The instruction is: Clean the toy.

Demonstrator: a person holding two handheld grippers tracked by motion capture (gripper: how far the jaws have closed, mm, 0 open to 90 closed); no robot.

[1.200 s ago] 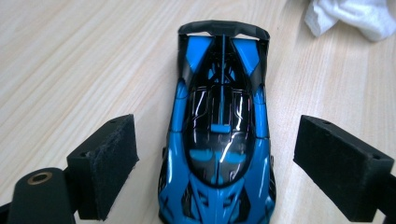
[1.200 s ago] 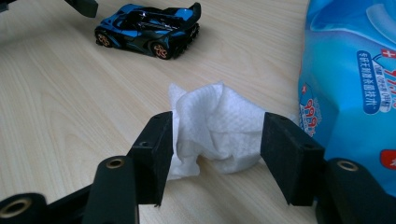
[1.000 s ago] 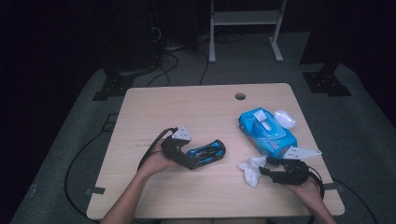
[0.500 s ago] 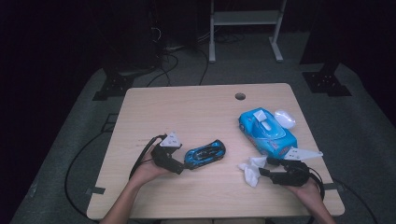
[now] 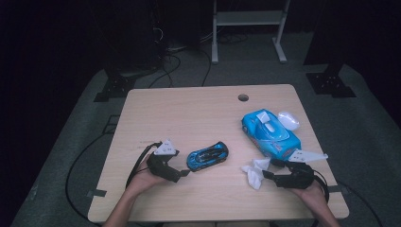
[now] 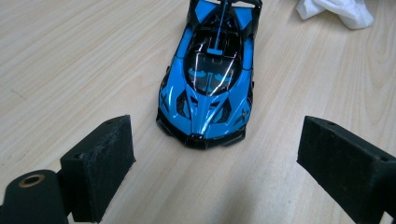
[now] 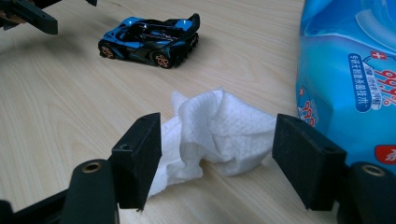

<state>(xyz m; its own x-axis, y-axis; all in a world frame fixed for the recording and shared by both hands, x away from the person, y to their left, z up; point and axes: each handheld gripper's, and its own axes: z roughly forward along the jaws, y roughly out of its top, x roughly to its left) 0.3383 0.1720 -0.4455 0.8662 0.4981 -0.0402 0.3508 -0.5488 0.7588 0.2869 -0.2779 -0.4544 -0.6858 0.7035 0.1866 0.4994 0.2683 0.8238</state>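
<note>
A blue and black toy car [image 5: 208, 156] [image 6: 210, 79] [image 7: 149, 39] stands on the wooden table [image 5: 198, 113]. My left gripper [image 5: 178, 173] [image 6: 219, 163] is open just short of the car's nose, with nothing between its pads. A crumpled white wipe [image 5: 254, 171] [image 7: 219, 126] lies on the table between the pads of my right gripper [image 5: 269, 176] [image 7: 224, 140]. Its jaws have just been opening and now stand open: the left pad sits against the wipe, the right pad is clear of it.
A blue pack of wet wipes [image 5: 270, 133] [image 7: 350, 79] lies right behind the right gripper, with a white lid [image 5: 288, 120] beside it. A cable hole [image 5: 243, 98] sits near the table's far edge. The left gripper's tip [image 7: 28, 16] shows beyond the car.
My left gripper has drawn back from the car toward the person and a little to the left, leaving the car on the table. The right hand has stayed put by the wipe.
</note>
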